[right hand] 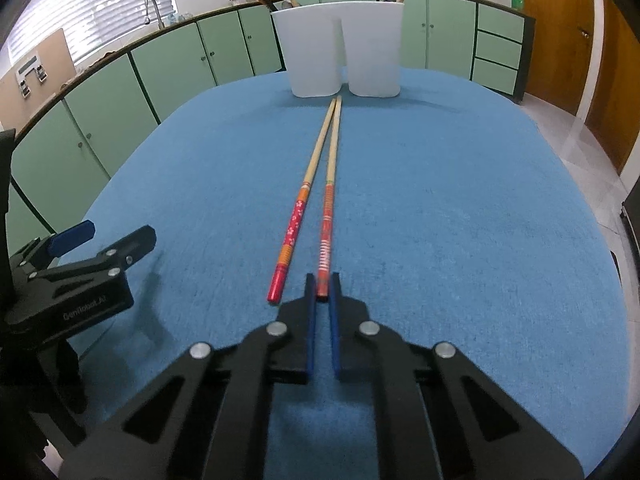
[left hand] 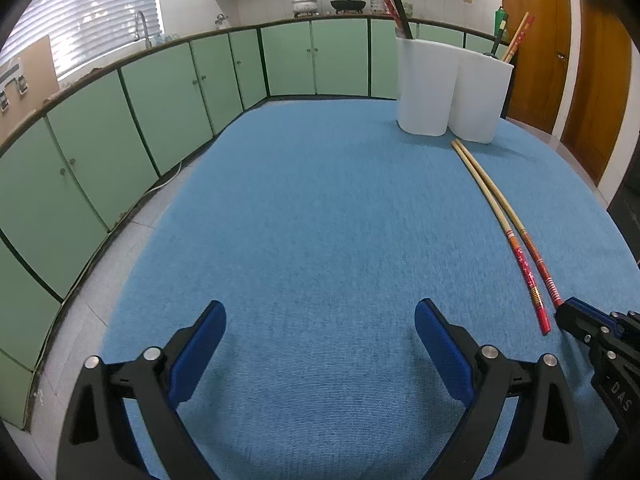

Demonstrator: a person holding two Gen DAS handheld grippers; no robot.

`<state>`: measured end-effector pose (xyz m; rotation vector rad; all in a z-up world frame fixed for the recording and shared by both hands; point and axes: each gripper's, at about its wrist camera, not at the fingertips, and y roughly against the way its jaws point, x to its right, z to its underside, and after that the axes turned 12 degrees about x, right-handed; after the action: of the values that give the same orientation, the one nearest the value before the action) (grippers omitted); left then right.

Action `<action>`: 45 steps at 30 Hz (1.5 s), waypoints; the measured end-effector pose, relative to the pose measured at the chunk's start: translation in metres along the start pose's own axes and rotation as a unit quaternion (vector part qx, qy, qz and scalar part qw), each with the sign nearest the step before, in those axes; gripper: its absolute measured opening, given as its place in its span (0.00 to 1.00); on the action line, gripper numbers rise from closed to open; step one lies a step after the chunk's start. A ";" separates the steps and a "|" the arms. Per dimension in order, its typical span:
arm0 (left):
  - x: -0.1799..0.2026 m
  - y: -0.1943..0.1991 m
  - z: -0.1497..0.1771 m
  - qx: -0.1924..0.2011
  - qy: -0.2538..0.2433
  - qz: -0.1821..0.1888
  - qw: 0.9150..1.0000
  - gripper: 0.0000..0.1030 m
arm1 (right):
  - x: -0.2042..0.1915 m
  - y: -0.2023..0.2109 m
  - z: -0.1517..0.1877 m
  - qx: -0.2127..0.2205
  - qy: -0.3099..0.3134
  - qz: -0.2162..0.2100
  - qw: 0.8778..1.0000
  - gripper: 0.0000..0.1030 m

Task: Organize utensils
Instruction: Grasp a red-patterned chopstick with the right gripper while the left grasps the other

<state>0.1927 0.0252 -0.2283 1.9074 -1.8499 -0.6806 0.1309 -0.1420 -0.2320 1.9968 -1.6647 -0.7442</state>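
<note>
Blue cloth (left hand: 320, 200) covers the table in the left wrist view; the left gripper (left hand: 320, 344) hangs over a bare stretch of it with its jaws spread wide and nothing between them; two chopsticks (left hand: 516, 240) lie side by side to the right, their plain tips just short of the white holder (left hand: 452, 92) at the far end and their red ends near the right gripper (left hand: 576, 320), which shows only at the right edge; other chopsticks already stand in the holder. In the right wrist view the right gripper (right hand: 322, 286) has its jaws drawn narrow on the very end of the striped chopstick (right hand: 326, 236), so the hold looks to be at the extreme tip; the flowered chopstick (right hand: 294, 224) lies free just to its left, the two converging toward the holder (right hand: 340, 52). The main risk, as a judgement, is that a long stick held only by its end may pivot or droop when lifted, swinging its far tip into the holder's wall or slipping out; a drag instead of a clean lift could also nudge the flowered chopstick, since the two nearly touch at the far end; the left gripper (right hand: 100, 240), standing open at the near left, seems clear of the path.
</note>
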 end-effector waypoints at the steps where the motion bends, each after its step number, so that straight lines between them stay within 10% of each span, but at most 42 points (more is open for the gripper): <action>1: 0.001 0.000 0.000 0.000 -0.002 0.001 1.000 0.91 | 0.001 0.000 0.000 0.000 -0.001 -0.002 1.000 0.05; 25: 0.095 0.012 0.008 -0.025 -0.007 0.108 0.994 0.68 | 0.087 0.012 -0.001 0.012 -0.052 0.056 0.997 0.05; 38: 0.107 0.012 0.005 -0.016 -0.019 0.104 0.994 0.06 | 0.091 0.015 0.000 0.015 -0.066 0.044 0.997 0.06; 45: 0.106 0.013 0.006 -0.014 -0.018 0.103 0.994 0.05 | 0.092 0.015 0.001 0.014 -0.067 0.043 0.997 0.06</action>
<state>0.1793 -0.0810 -0.2330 1.6670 -2.0128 -0.6722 0.1315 -0.2349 -0.2348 1.9174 -1.8352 -0.8423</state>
